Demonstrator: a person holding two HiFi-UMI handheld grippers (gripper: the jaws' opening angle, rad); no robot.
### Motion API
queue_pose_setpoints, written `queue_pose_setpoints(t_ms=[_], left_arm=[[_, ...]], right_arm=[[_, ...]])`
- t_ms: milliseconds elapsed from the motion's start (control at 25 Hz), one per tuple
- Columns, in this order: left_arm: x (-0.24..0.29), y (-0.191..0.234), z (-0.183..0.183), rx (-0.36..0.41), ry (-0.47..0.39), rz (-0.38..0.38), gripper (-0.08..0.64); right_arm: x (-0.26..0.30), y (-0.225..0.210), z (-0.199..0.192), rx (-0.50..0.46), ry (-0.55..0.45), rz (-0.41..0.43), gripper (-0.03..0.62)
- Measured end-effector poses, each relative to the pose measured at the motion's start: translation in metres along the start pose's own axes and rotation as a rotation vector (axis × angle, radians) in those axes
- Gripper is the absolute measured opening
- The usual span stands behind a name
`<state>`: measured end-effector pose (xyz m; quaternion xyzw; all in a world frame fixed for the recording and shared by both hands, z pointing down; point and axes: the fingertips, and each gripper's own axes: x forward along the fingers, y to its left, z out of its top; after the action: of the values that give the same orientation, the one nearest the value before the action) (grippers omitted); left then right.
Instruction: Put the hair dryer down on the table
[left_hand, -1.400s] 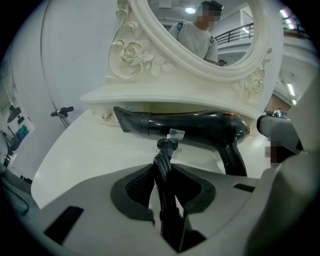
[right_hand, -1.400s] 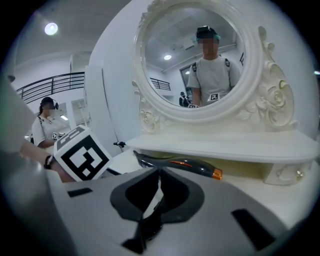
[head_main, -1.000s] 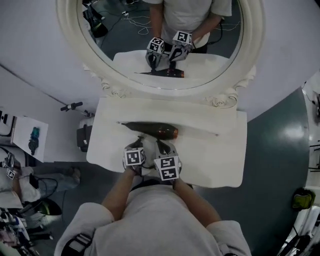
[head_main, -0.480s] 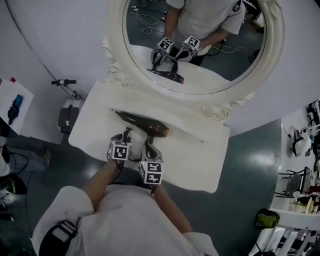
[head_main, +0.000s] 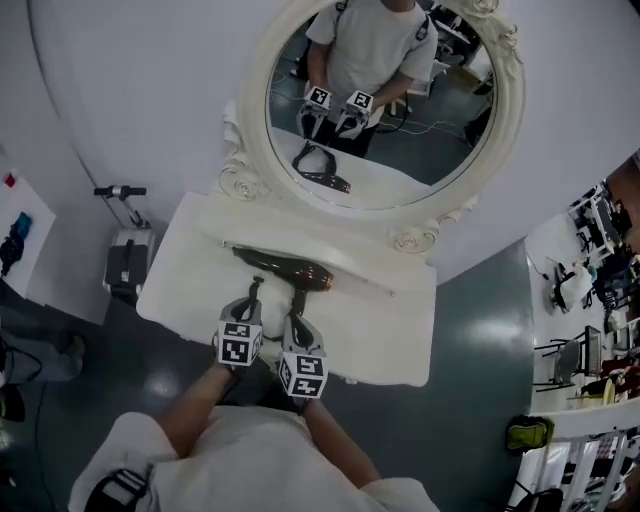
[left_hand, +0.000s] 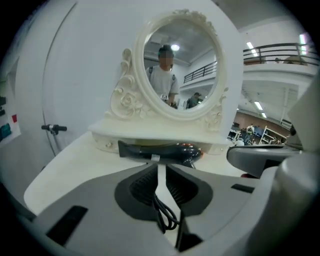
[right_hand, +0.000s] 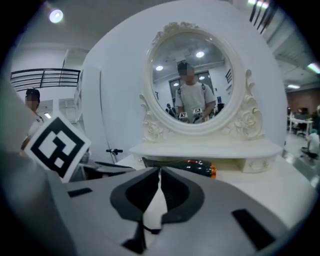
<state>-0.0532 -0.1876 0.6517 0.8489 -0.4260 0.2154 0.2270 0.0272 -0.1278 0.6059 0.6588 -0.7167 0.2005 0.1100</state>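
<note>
The black hair dryer (head_main: 285, 270) with an orange rear end lies on its side on the white vanity table (head_main: 400, 330), under the mirror. It also shows as the dryer (left_hand: 160, 150) and the dryer (right_hand: 185, 167) just ahead of each gripper. My left gripper (head_main: 253, 292) sits at the dryer's near side. Its jaws are closing and stand narrowly apart, left gripper (left_hand: 159, 167), with a loop of black cord (left_hand: 165, 215) lying deep between them. My right gripper (head_main: 300, 302), beside the dryer's handle, is shut, right gripper (right_hand: 160, 172).
An ornate oval mirror (head_main: 380, 100) stands at the table's back and reflects the person and both grippers. A handlebar (head_main: 120, 192) and a grey box (head_main: 125, 265) stand on the floor to the left. The table's front edge lies under my forearms.
The head view has swung, so the table sits differently in frame. The dryer still lies in the same place on the table, and both grippers stay close in front of it.
</note>
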Motion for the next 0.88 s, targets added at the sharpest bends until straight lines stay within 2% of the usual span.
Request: queue_pose_setpoints(t_ms=[40, 200, 360, 480, 640, 880], left_arm=[[-0.012, -0.006, 0.012, 0.024, -0.054, -0.020, 0.037], [-0.066, -0.031, 0.064, 0.100, -0.268, -0.091, 0.014], [-0.118, -0.046, 0.082, 0.133, -0.366, -0.102, 0.009], [-0.145, -0.056, 0.084, 0.140, -0.392, -0.131, 0.009], [-0.162, -0.061, 0.083, 0.213, -0.391, -0.119, 0.009], [-0.182, -0.068, 0.068, 0.213, -0.385, -0.150, 0.008]], right_arm=[[-0.006, 0.001, 0.008, 0.002, -0.029, -0.019, 0.028], [-0.037, 0.007, 0.050, -0.004, -0.173, -0.087, 0.020], [-0.081, 0.024, 0.087, -0.037, -0.315, -0.135, 0.015], [-0.108, 0.038, 0.098, -0.081, -0.358, -0.171, 0.015], [-0.125, 0.051, 0.096, -0.126, -0.352, -0.196, 0.015], [-0.140, 0.064, 0.076, -0.125, -0.319, -0.205, 0.015]])
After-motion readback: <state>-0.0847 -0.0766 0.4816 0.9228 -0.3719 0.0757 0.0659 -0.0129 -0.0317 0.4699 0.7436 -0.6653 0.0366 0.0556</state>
